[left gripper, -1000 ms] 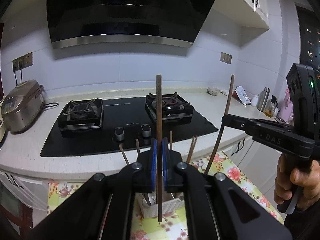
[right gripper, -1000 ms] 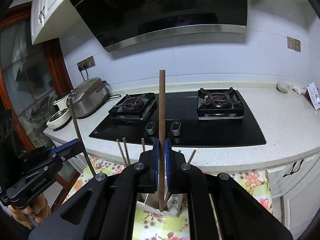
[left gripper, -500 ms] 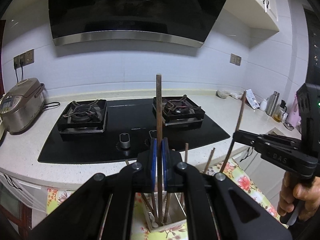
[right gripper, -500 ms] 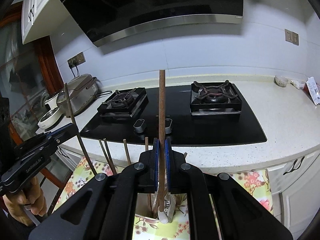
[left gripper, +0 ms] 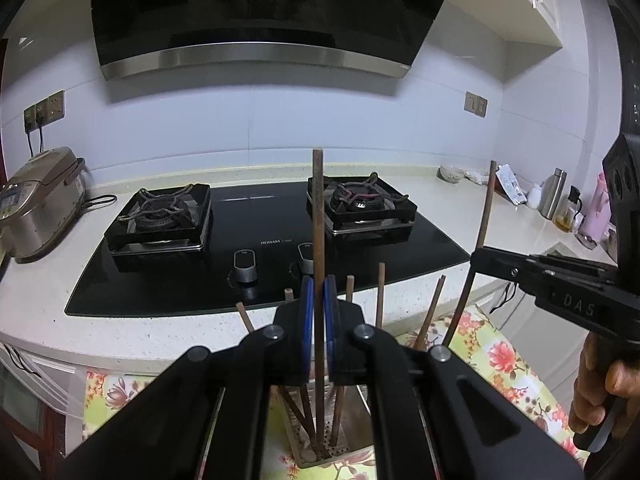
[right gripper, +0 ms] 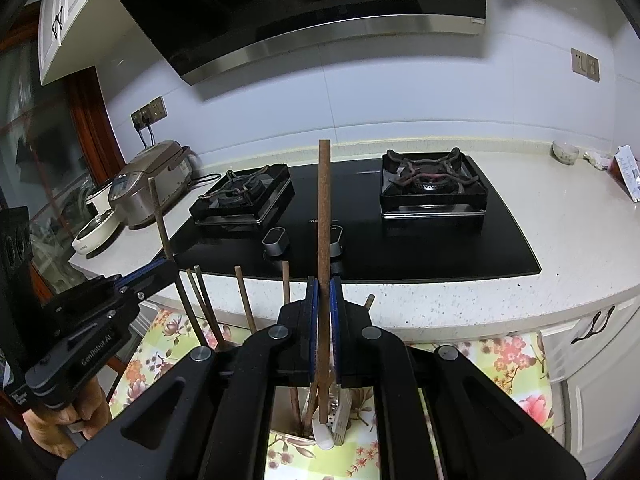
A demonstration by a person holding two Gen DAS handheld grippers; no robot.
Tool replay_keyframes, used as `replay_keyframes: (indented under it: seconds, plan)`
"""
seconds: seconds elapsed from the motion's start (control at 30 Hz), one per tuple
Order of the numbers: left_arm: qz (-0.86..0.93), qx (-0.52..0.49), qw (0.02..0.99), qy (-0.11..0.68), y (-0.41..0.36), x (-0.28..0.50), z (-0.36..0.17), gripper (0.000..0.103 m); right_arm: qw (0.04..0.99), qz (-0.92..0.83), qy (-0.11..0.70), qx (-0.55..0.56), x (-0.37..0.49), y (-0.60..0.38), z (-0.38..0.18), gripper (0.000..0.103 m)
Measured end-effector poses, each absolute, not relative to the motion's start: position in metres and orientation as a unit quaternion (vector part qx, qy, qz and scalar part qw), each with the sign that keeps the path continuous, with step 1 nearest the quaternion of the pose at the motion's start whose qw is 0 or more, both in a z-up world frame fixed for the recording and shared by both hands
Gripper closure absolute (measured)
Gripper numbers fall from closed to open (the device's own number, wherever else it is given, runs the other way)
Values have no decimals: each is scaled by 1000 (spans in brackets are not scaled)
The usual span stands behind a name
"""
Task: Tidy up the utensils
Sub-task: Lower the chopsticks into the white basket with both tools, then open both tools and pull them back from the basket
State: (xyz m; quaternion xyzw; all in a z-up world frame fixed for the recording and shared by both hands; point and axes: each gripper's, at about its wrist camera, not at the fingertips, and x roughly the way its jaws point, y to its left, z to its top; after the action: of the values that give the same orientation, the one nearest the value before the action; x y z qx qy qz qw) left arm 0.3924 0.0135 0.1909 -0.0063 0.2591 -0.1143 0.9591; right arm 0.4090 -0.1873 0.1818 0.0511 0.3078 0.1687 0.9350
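Note:
My left gripper (left gripper: pixel 318 300) is shut on a brown chopstick (left gripper: pixel 318 216) held upright, its lower end inside a perforated metal utensil holder (left gripper: pixel 344 446) on the floral cloth. Several other chopsticks (left gripper: pixel 380 292) stand in that holder. My right gripper (right gripper: pixel 324 300) is shut on another upright brown chopstick (right gripper: pixel 324 208), its tip down at the holder (right gripper: pixel 340 412), beside a white spoon (right gripper: pixel 323 436). Each gripper shows in the other's view, the right one (left gripper: pixel 476 256) at right, the left one (right gripper: pixel 170 266) at left.
A black gas hob (left gripper: pixel 260 248) with two burners sits on the white counter (left gripper: pixel 140 340) behind the holder. A rice cooker (left gripper: pixel 36 204) stands at left, bottles and a flask (left gripper: pixel 552 200) at right. A range hood (left gripper: pixel 256 20) hangs above. The floral cloth (left gripper: pixel 500 356) covers the low table.
Both grippers have come down with their chopsticks. The left chopstick's tip has gone from above the holder into it; the right chopstick's tip has also sunk to the holder.

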Motion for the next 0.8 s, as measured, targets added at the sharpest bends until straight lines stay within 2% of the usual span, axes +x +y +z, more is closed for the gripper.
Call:
replay_keyframes:
  seconds: [0.37,0.8]
  plan:
    - [-114,-1,953,279,9,397,167,98,929,171,326,40,416,-182,164,95]
    - [-117,-10,931,347,11,409,126,98,908,172,382,30,427,-169,121,95]
